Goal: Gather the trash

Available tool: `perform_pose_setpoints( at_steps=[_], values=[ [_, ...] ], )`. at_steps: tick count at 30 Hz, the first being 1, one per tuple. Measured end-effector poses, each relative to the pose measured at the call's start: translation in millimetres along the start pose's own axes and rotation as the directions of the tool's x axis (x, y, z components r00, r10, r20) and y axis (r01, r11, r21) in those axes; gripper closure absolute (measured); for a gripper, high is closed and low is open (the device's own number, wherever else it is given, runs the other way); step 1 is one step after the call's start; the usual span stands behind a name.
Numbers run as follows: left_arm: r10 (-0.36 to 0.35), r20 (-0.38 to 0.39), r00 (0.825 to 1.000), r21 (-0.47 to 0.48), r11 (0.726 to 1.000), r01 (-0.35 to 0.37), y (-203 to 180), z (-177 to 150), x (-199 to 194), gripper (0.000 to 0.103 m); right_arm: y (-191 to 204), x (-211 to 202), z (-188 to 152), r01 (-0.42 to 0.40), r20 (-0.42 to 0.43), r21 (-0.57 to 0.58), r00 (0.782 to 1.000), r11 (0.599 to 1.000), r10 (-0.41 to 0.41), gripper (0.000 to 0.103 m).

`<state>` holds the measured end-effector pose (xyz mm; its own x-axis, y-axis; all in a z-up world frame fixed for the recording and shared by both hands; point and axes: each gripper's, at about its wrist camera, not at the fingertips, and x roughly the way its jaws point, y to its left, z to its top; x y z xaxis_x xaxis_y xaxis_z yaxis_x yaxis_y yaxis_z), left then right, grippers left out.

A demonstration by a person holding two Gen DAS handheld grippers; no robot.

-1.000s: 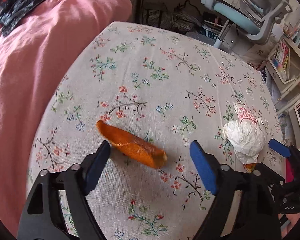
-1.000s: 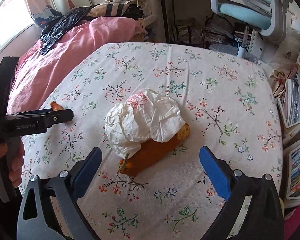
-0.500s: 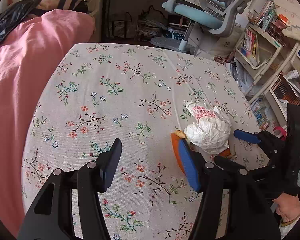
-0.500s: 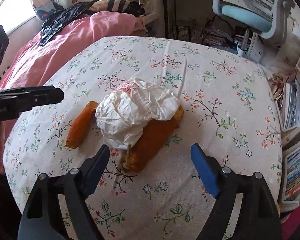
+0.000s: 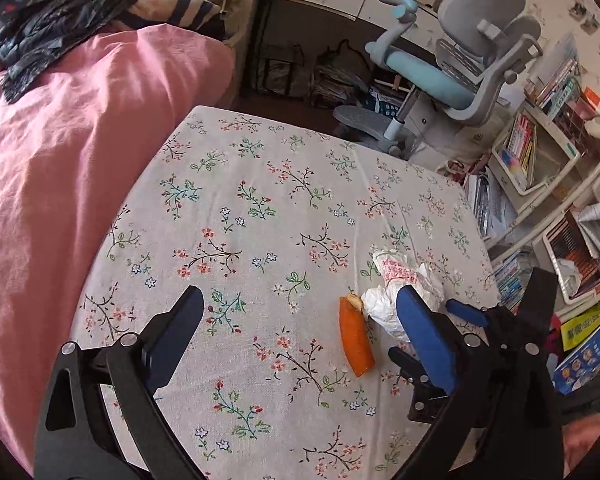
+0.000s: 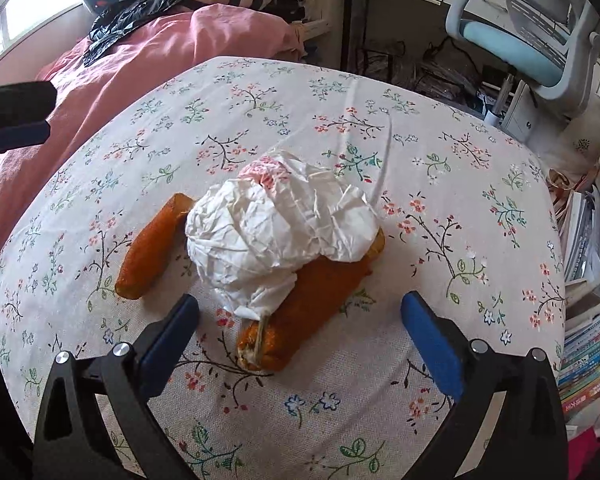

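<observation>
Vs 0.5 s ago: left gripper point(image 5: 300, 332) has pulled back and up, jaws spread wider, holding nothing. The small orange peel point(image 5: 355, 336) was tucked behind its right jaw; now it lies in the open on the worktop point(image 5: 260, 220), between the jaws but close to the right one. In the right wrist view the same peel point(image 6: 150, 252) sits left of the left jaw, nudged in against the crumpled white wrapper point(image 6: 278, 232).

Right gripper point(image 6: 300, 328) has closed in on the pile; jaws spread, empty. Wrapper and the long orange peel point(image 6: 304, 316) under it sit just ahead, between the jaws, not touching either.

Hidden: the wrapper covers the far half of the long peel. In the left wrist view the wrapper point(image 5: 392, 292) is partly behind the right jaw and the long peel can't be made out. Left gripper in the right wrist view is cut off at the frame edge.
</observation>
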<state>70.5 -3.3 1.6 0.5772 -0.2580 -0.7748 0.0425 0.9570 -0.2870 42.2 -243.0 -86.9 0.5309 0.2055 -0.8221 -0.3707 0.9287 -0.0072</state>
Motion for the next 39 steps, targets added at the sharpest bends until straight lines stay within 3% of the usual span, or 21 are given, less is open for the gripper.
perform_pose_setpoints(
  at_steps=[3,8,12,17,24,33,39],
  values=[
    [-0.017,0.011,1.000,0.018,1.000,0.017,-7,-5,-8,0.008,0,0,0,0.000,0.000,0.000,1.000,1.000,0.000,0.006],
    [-0.008,0.016,1.000,0.139,0.990,0.006,-33,-16,-17,0.007,0,0,0,0.000,0.000,0.000,1.000,1.000,0.000,0.007],
    [0.025,0.043,0.999,0.210,0.977,-0.034,-44,-20,-24,0.007,-1,0,0,0.000,0.000,0.000,1.000,1.000,0.000,0.006],
    [-0.019,0.062,0.998,0.238,0.971,0.004,-52,-17,-34,0.007,0,0,0,0.000,0.000,0.000,1.000,1.000,0.000,0.006],
    [-0.017,0.099,0.995,0.303,0.953,-0.014,-65,-21,-46,0.007,0,0,0,0.000,0.000,0.000,1.000,1.000,0.000,0.006],
    [-0.067,0.098,0.993,0.238,0.970,0.042,-52,-15,-52,0.007,0,0,0,0.000,0.000,0.000,1.000,1.000,0.000,0.006],
    [-0.021,0.120,0.993,0.263,0.965,-0.011,-61,-21,-48,0.007,0,0,0,0.000,0.000,0.000,1.000,1.000,0.000,0.007]
  ],
)
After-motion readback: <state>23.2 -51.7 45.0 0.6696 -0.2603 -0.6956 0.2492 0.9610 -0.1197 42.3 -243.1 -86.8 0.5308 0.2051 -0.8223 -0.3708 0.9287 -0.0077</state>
